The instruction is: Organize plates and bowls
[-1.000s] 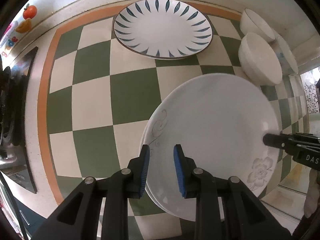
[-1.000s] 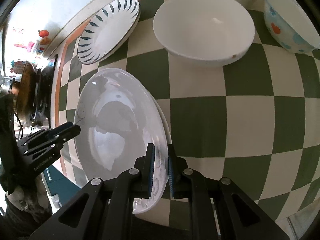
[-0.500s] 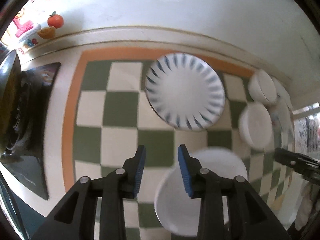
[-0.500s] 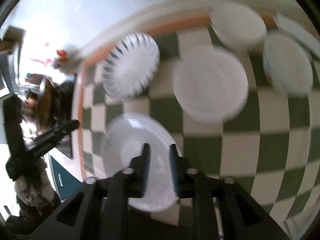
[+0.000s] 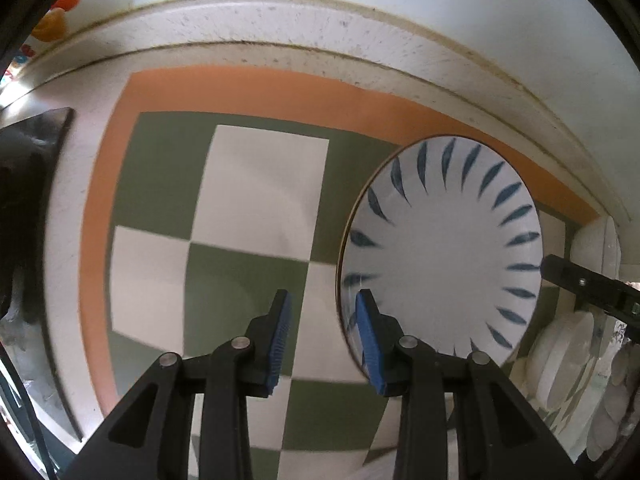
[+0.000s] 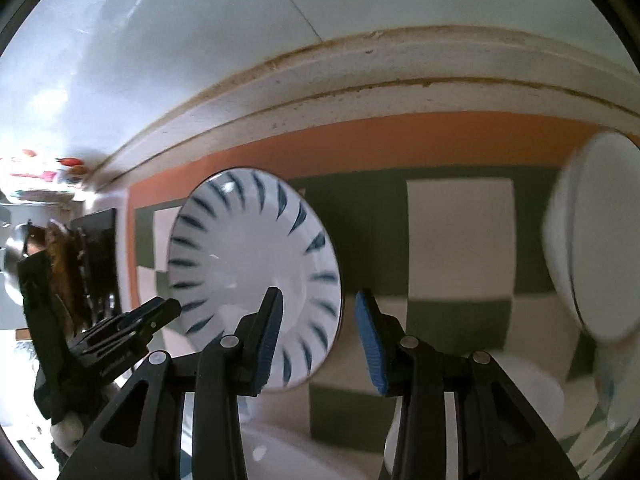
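A white plate with blue leaf marks (image 5: 440, 248) lies on the green and white checked cloth near the back wall; it also shows in the right wrist view (image 6: 248, 272). My left gripper (image 5: 322, 336) is open and empty, its right finger over the plate's left rim. My right gripper (image 6: 318, 336) is open and empty, with the plate's right rim between its fingers. A white bowl (image 6: 592, 240) stands at the right. The white plate (image 6: 280, 452) I let go of shows low in the right wrist view.
Stacked white bowls (image 5: 568, 364) crowd the right edge of the left wrist view. A black stove top (image 5: 32, 208) lies at the left. The cloth's orange border (image 5: 280, 88) runs along the wall ledge behind the plate.
Both grippers have left the plain white plate, opened wider and moved forward to the blue-marked plate at the back; each now flanks one side of it.
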Action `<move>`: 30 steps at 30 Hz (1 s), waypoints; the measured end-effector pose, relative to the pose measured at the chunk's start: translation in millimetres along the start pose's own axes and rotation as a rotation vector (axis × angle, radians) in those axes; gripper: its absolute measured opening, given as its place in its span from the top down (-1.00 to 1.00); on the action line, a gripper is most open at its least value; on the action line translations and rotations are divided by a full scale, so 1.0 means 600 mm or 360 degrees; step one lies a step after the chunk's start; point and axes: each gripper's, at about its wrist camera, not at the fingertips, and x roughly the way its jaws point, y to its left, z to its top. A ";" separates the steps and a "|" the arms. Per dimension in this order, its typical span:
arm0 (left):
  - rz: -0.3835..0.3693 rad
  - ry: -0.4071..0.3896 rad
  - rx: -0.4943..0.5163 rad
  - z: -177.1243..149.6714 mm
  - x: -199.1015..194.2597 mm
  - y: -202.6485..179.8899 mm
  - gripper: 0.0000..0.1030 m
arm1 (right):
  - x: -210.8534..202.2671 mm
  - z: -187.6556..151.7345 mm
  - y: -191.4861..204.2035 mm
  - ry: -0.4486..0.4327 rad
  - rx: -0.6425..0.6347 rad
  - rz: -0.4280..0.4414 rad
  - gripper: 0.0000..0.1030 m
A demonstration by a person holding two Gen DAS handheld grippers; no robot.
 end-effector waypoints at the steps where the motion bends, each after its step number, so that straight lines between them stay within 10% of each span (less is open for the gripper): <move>1: 0.0001 0.0006 -0.0004 0.003 0.004 0.000 0.40 | 0.010 0.008 -0.002 0.0013 0.0002 -0.0017 0.28; 6: -0.0108 -0.0018 -0.0002 0.014 0.012 0.000 0.62 | 0.042 0.029 -0.015 0.0072 0.0030 0.0019 0.78; 30: -0.0120 -0.0169 0.0110 -0.024 -0.114 -0.034 0.73 | -0.072 -0.057 0.021 -0.0061 -0.0100 0.0069 0.82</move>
